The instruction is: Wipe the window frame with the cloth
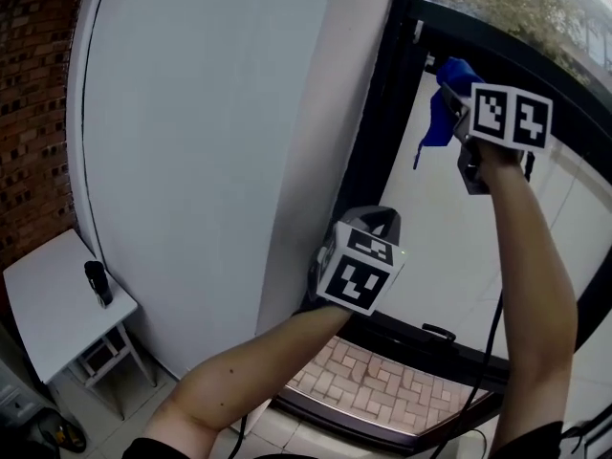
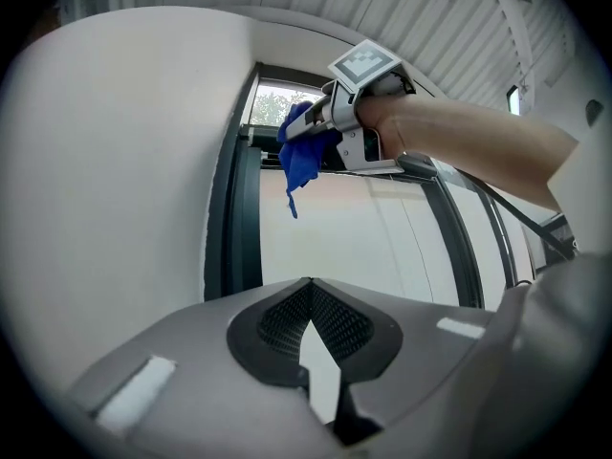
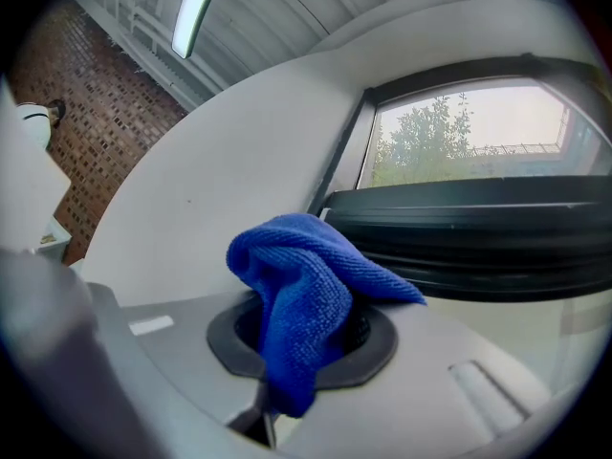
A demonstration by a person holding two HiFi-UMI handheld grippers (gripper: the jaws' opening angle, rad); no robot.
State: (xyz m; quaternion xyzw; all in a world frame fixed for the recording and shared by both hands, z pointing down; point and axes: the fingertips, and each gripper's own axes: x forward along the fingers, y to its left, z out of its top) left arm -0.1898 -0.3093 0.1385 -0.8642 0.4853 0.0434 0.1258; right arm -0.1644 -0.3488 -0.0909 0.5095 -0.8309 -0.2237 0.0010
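At the 1 o'clock corner of the head view, the black window frame [image 1: 382, 132] runs up beside a plain white wall [image 1: 210, 142], and its upper bar curves off toward 3 o'clock. Through the glass a leafy tree [image 1: 507, 3] shows at 1 o'clock, and brick paving [image 1: 382, 385] lies beyond the lower rail at 5 o'clock. A red brick wall [image 1: 33, 113] fills the 9 to 10 o'clock edge. Below it, at 8 o'clock, stands a small white table [image 1: 53, 304] with a small dark object [image 1: 98, 283] upright near its far corner; what that object is cannot be told.

The right arm reaches up and forward, forearm nearly straight, with a black cable [image 1: 490, 352] hanging beneath it. It carries the right gripper [image 1: 448, 92] high, near the upper bar of the frame. Its jaws are clenched on a blue microfibre cloth [image 3: 301, 299], which bunches above the pads and droops in a fold in front of them. Whether the cloth touches the frame cannot be told.

The left arm is bent and held lower, well below the right, close by the edge of the white wall. The left gripper [image 2: 308, 299] points up toward the window at 12 o'clock; its jaws are closed tip to tip with nothing between them. Nothing stands between either gripper and the frame.
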